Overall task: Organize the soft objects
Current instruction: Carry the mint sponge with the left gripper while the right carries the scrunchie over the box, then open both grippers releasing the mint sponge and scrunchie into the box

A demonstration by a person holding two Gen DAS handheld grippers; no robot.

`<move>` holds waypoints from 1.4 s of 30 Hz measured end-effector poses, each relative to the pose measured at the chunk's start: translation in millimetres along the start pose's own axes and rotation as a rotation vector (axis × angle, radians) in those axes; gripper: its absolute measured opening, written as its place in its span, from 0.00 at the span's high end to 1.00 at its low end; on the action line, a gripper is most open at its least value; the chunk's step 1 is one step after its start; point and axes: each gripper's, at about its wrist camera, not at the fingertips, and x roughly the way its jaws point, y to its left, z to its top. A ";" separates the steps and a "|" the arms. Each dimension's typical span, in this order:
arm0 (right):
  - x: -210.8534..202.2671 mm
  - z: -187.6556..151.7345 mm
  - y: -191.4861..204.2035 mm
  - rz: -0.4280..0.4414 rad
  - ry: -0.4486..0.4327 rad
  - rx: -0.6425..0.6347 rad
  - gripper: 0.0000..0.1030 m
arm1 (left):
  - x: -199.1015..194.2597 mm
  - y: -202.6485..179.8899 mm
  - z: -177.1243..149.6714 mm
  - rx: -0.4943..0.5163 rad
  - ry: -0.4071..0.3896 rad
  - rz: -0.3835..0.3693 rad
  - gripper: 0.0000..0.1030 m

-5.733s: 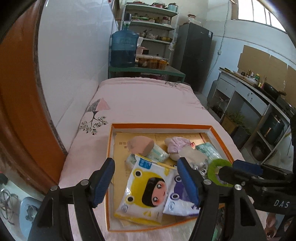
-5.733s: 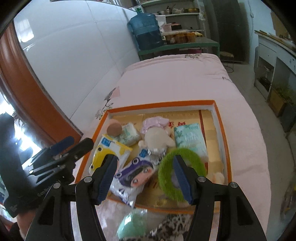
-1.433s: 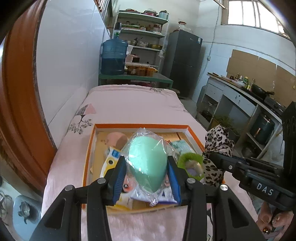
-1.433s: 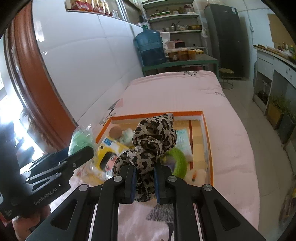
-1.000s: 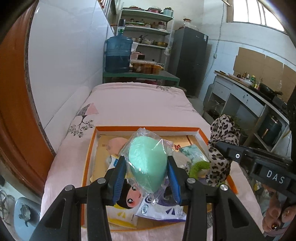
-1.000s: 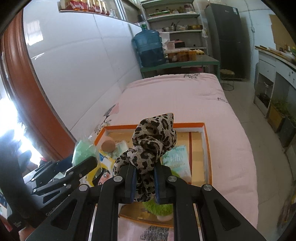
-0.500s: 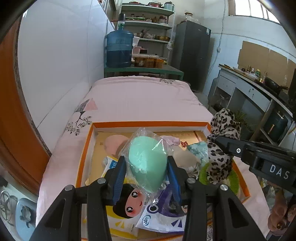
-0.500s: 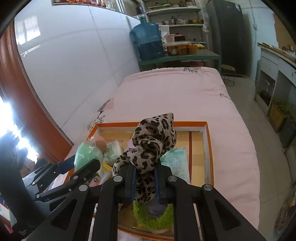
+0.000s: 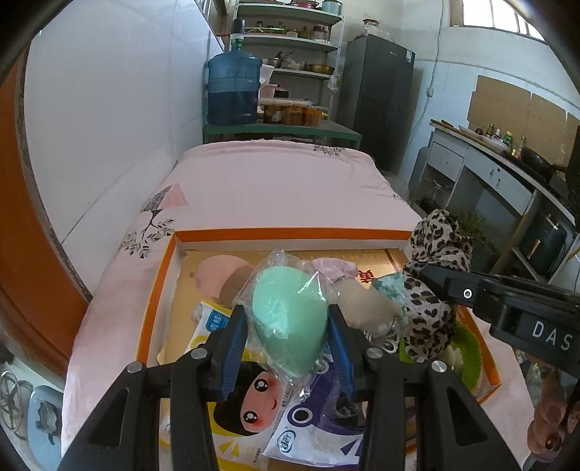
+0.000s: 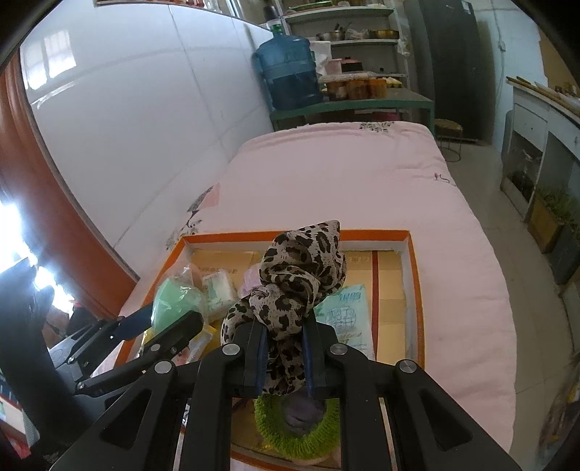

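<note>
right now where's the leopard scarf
The leopard scarf is clamped in the right gripper, held above the orange tray, over the green ring.

Daylight fills both views, bright and even, coming from the high window (image 9: 507,14) at upper right in the left wrist view, with a blown-out white glare patch (image 10: 14,232) at the left edge of the right wrist view. The glossy white wall panel (image 10: 119,108) mirrors window panes, and shadows on the pink quilted bedcover (image 9: 275,188) stay soft. Heavy fisheye bending curves the edges, black vignette fills the corners, and focus holds sharp mid-frame.
</note>
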 end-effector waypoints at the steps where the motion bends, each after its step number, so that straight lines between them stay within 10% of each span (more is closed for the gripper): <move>1: 2.7 0.3 0.2 0.000 0.004 0.001 0.84 | 1.7 0.0 -0.7 0.001 0.002 0.002 0.57; 15: 38.2 -7.9 -5.0 -0.010 0.070 0.015 0.77 | 19.1 -5.4 -11.3 0.034 0.025 0.005 0.55; 24: 33.8 -11.9 -10.2 0.013 0.076 0.058 0.45 | 17.8 -4.6 -15.8 0.018 0.022 -0.017 0.41; 42: -10.9 -18.2 -5.2 0.026 0.008 0.080 0.44 | -5.3 -1.5 -15.8 0.005 -0.013 -0.039 0.28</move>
